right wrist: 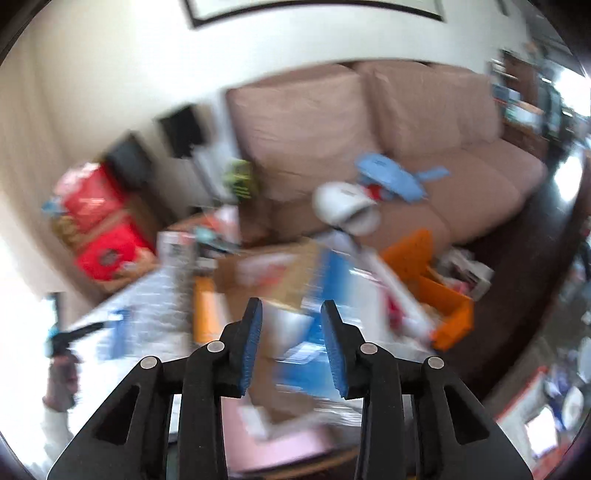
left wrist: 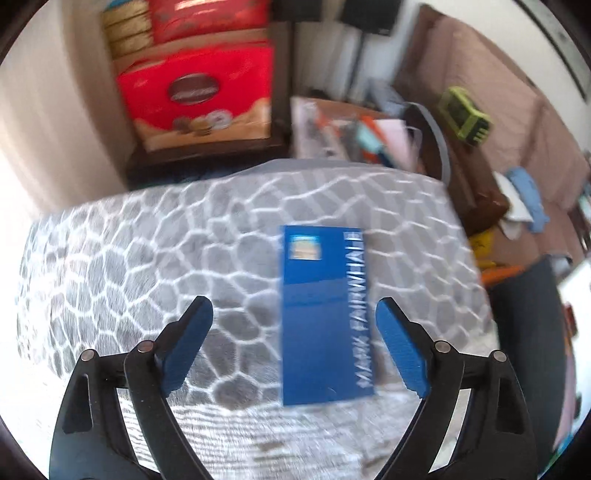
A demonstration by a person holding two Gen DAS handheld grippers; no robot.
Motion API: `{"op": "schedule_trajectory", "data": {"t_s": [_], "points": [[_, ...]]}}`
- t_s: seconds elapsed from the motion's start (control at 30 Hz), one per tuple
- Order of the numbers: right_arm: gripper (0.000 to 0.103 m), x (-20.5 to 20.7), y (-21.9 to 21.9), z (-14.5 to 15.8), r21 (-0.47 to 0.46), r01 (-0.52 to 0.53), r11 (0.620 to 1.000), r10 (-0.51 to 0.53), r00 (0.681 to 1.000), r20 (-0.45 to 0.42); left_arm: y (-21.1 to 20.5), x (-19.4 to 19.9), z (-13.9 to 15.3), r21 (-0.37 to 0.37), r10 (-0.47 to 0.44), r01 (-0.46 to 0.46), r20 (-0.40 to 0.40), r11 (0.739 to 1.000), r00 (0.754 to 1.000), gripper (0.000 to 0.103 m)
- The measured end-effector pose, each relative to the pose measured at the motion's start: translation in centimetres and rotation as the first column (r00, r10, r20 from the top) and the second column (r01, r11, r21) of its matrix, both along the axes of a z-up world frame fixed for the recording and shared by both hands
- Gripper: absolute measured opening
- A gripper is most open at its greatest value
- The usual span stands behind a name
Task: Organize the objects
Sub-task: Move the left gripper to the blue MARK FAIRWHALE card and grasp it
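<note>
Blue book (left wrist: 325,314) flat on grey patterned cushion (left wrist: 147,251), between wide-open, empty left gripper (left wrist: 294,314) fingers, red box (left wrist: 195,99) beyond cushion, right gripper (right wrist: 291,345) part-open, empty, blurred clutter ahead

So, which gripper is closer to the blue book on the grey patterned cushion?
Left. The left gripper hangs open just above the blue book, its fingers on either side. The right gripper is open over a cluttered box, far to the side.

Blue books: one (left wrist: 325,314)
Patterned grey cushions: one (left wrist: 147,258)
Red boxes: two, stacked (left wrist: 195,103) (left wrist: 210,16)
Sofas: one (right wrist: 424,147)
Orange crates: one (right wrist: 443,295)
Green-and-black items: one (left wrist: 465,114)
</note>
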State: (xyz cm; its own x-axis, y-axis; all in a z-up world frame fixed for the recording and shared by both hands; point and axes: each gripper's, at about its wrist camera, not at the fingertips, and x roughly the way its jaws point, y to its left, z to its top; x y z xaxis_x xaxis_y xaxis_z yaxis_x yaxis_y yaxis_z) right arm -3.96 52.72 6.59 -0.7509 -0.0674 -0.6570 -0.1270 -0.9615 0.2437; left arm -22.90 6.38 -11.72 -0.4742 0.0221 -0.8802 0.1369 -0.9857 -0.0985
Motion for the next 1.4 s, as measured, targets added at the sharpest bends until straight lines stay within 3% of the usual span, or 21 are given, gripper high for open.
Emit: {"op": "schedule_trajectory", "data": {"t_s": [0.07,0.17,0.27,0.37,0.4,0.47,0.5,0.6,0.67,0.77,0.83,0.87,0.93,1.0,1.17,1.3,1.33,1.4], "points": [[0.036,-0.6,-2.4,0.7,0.007,-0.055,0.998,0.055,0.998,-0.028,0.8,-0.7,-1.7,-0.035,-0.007,0.008,0.018,0.999,1.000,0.099],[0.041,-1.8,-6.0,1.1,0.023,-0.128,0.991,0.129,0.991,-0.042,2.9,-1.7,-4.5,-0.129,-0.053,0.061,0.068,0.990,0.996,0.100],[0.044,-2.4,-7.5,0.4,0.035,-0.130,0.991,0.131,0.991,-0.020,3.7,-1.5,-4.7,-0.143,-0.053,0.056,0.023,0.988,0.998,0.101],[0.045,-2.8,-8.4,-1.0,0.052,-0.128,0.990,0.127,0.992,0.027,3.9,-1.1,-4.7,-0.103,-0.067,0.067,-0.004,0.992,0.998,0.083],[0.045,-2.8,-8.5,-1.5,0.049,-0.128,0.991,0.126,0.991,0.039,3.9,-0.8,-4.5,-0.106,-0.066,0.065,-0.011,0.992,0.998,0.073],[0.045,-2.4,-8.2,-2.4,0.044,-0.114,0.992,0.112,0.992,0.055,3.9,-0.5,-4.1,-0.095,-0.066,0.064,-0.010,0.993,0.998,0.066],[0.045,-2.2,-8.2,-2.6,0.043,-0.109,0.993,0.107,0.993,0.056,3.8,-0.4,-3.9,-0.085,-0.059,0.058,-0.010,0.995,0.998,0.053],[0.046,-1.7,-7.8,-3.1,0.031,-0.098,0.995,0.096,0.994,0.059,2.8,-0.3,-2.9,-0.046,-0.043,0.042,-0.010,0.998,0.999,0.033],[0.048,-1.4,-7.5,-3.3,0.025,-0.089,0.996,0.087,0.994,0.059,1.8,-0.7,-2.3,-0.012,-0.049,0.049,0.002,0.999,0.999,0.027],[0.050,-0.9,-6.7,-3.8,0.004,-0.073,0.997,0.073,0.996,0.055,1.5,-0.9,-2.0,-0.006,-0.069,0.069,0.031,0.998,0.997,0.032],[0.052,-0.6,-6.6,-4.0,-0.007,-0.069,0.998,0.070,0.996,0.051,1.9,-0.9,-2.0,-0.039,-0.073,0.074,0.034,0.996,0.997,0.051],[0.053,-0.5,-6.5,-4.1,-0.012,-0.067,0.998,0.068,0.997,0.049,2.5,-0.9,-1.9,-0.065,-0.072,0.074,0.035,0.995,0.997,0.067],[0.053,-0.1,-6.4,-4.5,-0.022,-0.067,0.997,0.068,0.996,0.053,3.6,-0.7,-1.6,-0.104,-0.075,0.076,0.012,0.992,0.997,0.077],[0.053,0.4,-6.4,-4.8,-0.028,-0.073,0.997,0.074,0.996,0.056,4.9,-0.9,-1.8,-0.147,-0.076,0.077,0.014,0.986,0.997,0.099],[0.053,1.4,-6.3,-4.9,-0.035,-0.073,0.997,0.074,0.996,0.051,5.9,-1.8,-4.2,-0.197,-0.035,0.050,0.080,0.979,0.996,0.101],[0.055,2.2,-6.3,-5.0,-0.030,-0.083,0.996,0.084,0.995,0.046,4.5,-1.2,-4.7,-0.105,-0.012,0.016,0.043,0.994,0.999,0.100],[0.055,2.3,-6.3,-5.0,-0.032,-0.084,0.996,0.085,0.995,0.044,4.3,-1.0,-4.6,-0.098,-0.011,0.015,0.031,0.995,0.999,0.098],[0.055,2.4,-6.2,-5.1,-0.039,-0.087,0.995,0.088,0.995,0.039,4.1,-0.5,-4.2,-0.099,-0.008,0.008,0.002,0.995,1.000,0.070]]}}
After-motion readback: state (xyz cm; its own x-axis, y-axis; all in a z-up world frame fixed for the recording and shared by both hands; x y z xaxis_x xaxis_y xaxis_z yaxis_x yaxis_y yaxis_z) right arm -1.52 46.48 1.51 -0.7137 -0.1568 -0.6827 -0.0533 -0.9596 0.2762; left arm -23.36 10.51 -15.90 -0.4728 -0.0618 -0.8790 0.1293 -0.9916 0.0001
